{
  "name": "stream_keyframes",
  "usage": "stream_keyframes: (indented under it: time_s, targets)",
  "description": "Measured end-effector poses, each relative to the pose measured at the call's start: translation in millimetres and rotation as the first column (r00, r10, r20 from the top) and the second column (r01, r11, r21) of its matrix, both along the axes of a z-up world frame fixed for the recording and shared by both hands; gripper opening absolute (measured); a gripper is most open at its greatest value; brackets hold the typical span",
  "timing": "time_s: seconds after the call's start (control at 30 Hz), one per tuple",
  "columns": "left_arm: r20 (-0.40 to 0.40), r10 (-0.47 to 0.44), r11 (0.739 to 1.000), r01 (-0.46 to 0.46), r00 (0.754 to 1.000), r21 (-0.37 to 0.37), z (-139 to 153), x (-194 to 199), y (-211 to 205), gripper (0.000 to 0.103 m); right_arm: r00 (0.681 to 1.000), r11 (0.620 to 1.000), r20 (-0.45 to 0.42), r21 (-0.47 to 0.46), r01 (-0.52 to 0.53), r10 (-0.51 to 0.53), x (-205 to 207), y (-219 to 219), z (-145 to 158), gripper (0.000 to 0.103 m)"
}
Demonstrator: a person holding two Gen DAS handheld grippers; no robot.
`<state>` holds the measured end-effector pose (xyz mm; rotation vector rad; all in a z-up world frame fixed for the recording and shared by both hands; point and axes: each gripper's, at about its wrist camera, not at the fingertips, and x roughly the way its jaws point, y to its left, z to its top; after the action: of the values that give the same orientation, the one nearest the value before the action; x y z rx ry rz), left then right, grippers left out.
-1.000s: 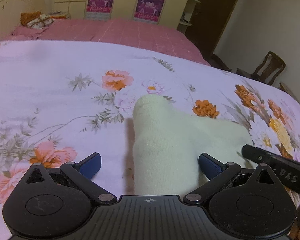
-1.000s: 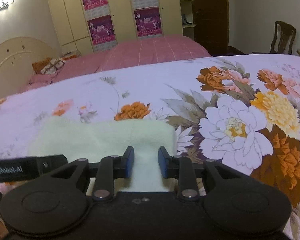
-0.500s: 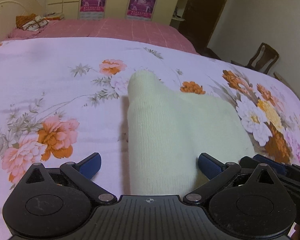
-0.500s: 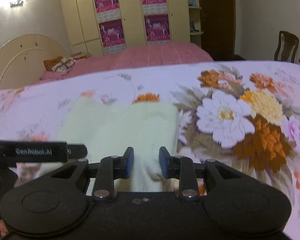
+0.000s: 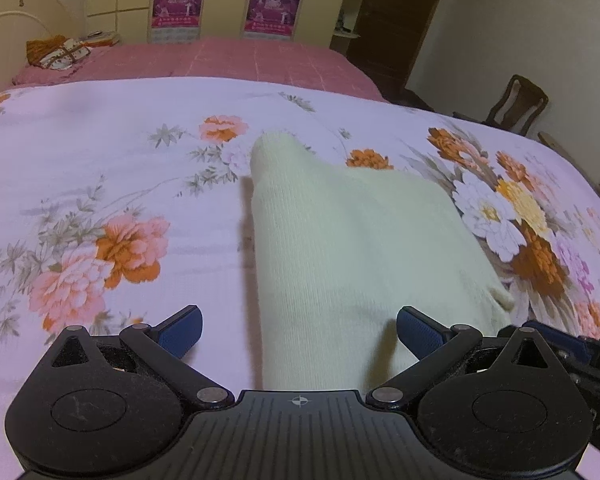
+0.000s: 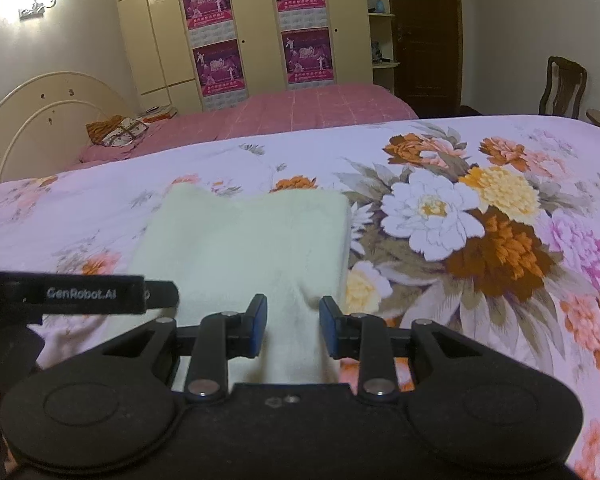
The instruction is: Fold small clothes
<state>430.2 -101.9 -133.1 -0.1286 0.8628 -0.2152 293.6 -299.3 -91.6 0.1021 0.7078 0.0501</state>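
A pale yellow-green knitted garment (image 5: 340, 240) lies on the floral bedsheet (image 5: 100, 184), its near part lifted toward the cameras. My left gripper (image 5: 298, 330) is wide open, its blue pads on either side of the cloth's near edge without pinching it. In the right wrist view the same garment (image 6: 244, 236) runs up between the fingers of my right gripper (image 6: 293, 326), whose jaws stand narrowly apart with a bunched fold of cloth between them. The left gripper's body (image 6: 80, 294) shows at the left of that view.
The bedsheet (image 6: 500, 240) covers a wide bed. Behind it stands a second bed with a pink cover (image 5: 228, 56) and a pillow (image 5: 60, 52). Wardrobes with posters (image 6: 260, 40) line the back wall. A wooden chair (image 5: 516, 104) stands at the right.
Both grippers have pulled back and risen, drawing the garment's near edge toward me. The right gripper stays closed on the fold; the left stays open.
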Motion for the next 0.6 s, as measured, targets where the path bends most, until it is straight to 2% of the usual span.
stream_keyframes:
  time_s: [0.23,0.4,0.5,0.6]
  targets:
    - [-0.018,-0.023,1.0,0.023,1.0,0.001,-6,-22,3,0.103,1.0,1.0,-0.016,0.01,-0.007,0.007,-25,8,-5,0.03]
    - [-0.073,-0.032,0.999,0.033,0.997,0.011,-23,-36,4,0.103,0.998,1.0,-0.053,0.001,-0.015,0.015,-35,12,-15,0.026]
    - [-0.053,-0.048,0.998,0.05,0.997,0.035,-27,-47,4,0.103,0.995,0.999,-0.098,-0.043,-0.011,0.007,-38,13,-29,0.021]
    - [-0.061,-0.048,0.998,0.05,0.997,0.031,-24,-56,7,0.103,0.995,0.999,-0.096,-0.04,0.007,-0.01,-43,9,-32,0.02]
